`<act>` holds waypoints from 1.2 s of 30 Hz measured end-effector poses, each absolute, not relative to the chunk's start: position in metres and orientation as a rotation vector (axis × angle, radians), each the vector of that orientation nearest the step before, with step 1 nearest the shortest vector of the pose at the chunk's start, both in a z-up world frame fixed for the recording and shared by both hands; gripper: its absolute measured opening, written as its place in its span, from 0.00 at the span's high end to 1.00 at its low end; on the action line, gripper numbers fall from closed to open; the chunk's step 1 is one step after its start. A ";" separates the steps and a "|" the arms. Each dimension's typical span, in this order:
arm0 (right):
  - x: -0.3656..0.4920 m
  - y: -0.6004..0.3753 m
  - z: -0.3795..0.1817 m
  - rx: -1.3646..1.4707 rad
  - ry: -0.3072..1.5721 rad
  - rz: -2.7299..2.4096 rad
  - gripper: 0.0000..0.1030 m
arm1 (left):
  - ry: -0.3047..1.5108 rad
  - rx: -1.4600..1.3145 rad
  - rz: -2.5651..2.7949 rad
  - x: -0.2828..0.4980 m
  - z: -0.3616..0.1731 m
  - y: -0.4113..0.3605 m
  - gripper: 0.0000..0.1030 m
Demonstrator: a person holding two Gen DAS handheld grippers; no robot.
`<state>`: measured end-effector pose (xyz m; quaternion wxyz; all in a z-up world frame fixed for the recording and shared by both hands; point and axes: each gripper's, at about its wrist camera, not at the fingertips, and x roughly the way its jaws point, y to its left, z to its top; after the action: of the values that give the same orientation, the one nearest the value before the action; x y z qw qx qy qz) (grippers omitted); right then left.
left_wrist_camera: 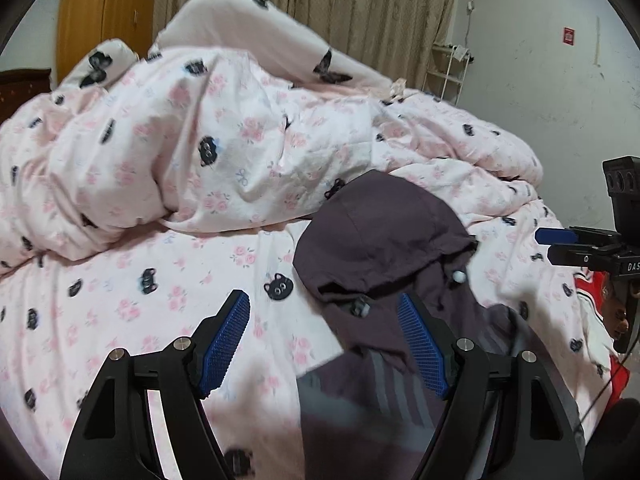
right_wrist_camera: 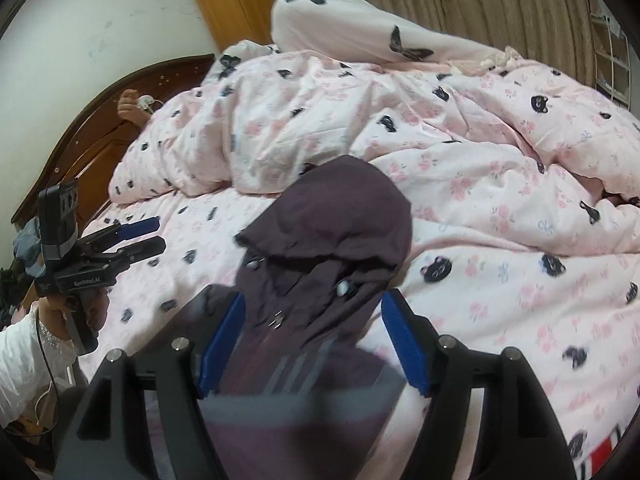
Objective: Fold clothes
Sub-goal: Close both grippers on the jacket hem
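Observation:
A dark purple hooded jacket [left_wrist_camera: 384,240] lies on the pink patterned bed sheet [left_wrist_camera: 120,292], hood toward the heaped duvet. It also shows in the right wrist view [right_wrist_camera: 332,224], with its zipper and grey stripes near the camera. My left gripper [left_wrist_camera: 326,324] is open above the sheet, its right finger over the jacket's left side. My right gripper [right_wrist_camera: 312,332] is open, its fingers straddling the jacket's chest just above the cloth. Each gripper shows at the other view's edge: the right one [left_wrist_camera: 560,244], the left one [right_wrist_camera: 144,236].
A bunched pink duvet [left_wrist_camera: 180,140] with cat faces fills the far half of the bed. A white butterfly pillow [left_wrist_camera: 248,20] lies behind it. A wooden headboard [right_wrist_camera: 80,128] stands left, curtains [left_wrist_camera: 360,4] behind. A red and white cloth [left_wrist_camera: 600,304] lies at the bed's right edge.

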<state>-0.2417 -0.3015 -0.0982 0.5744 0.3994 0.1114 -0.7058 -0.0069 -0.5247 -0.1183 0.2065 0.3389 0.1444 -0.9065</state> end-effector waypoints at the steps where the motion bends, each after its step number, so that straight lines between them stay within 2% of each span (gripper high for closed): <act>1: -0.251 -0.309 -0.103 0.950 0.256 -1.652 0.30 | 0.416 0.949 -2.525 -0.014 -0.122 -0.531 0.30; 4: -0.272 -0.327 -0.113 0.985 0.235 -1.644 0.30 | 0.452 0.951 -2.535 -0.033 -0.133 -0.550 0.30; 12: -0.325 -0.362 -0.132 1.014 0.193 -1.601 0.30 | 0.361 1.039 -2.558 -0.079 -0.167 -0.580 0.30; 19: -0.358 -0.387 -0.152 1.052 0.162 -1.545 0.32 | 0.426 1.083 -2.626 -0.106 -0.185 -0.603 0.30; 24: -0.367 -0.402 -0.172 1.097 0.147 -1.495 0.46 | 0.540 1.116 -2.643 -0.113 -0.198 -0.618 0.30; 28: -0.367 -0.410 -0.183 1.112 0.145 -1.479 0.49 | 0.616 1.089 -2.661 -0.114 -0.201 -0.624 0.30; 30: -0.367 -0.414 -0.185 1.117 0.133 -1.462 0.62 | 0.656 1.074 -2.676 -0.115 -0.200 -0.625 0.30; 32: -0.366 -0.415 -0.186 1.118 0.127 -1.447 0.70 | 0.699 1.057 -2.705 -0.115 -0.197 -0.623 0.31; 36: -0.364 -0.418 -0.183 1.112 0.128 -1.442 0.75 | 0.711 1.062 -2.739 -0.122 -0.193 -0.617 0.34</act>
<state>-0.3636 -0.4179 -0.1832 0.6116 0.4819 0.0554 -0.6250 -0.1219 -0.6170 -0.1928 0.0594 0.3509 0.2349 -0.9045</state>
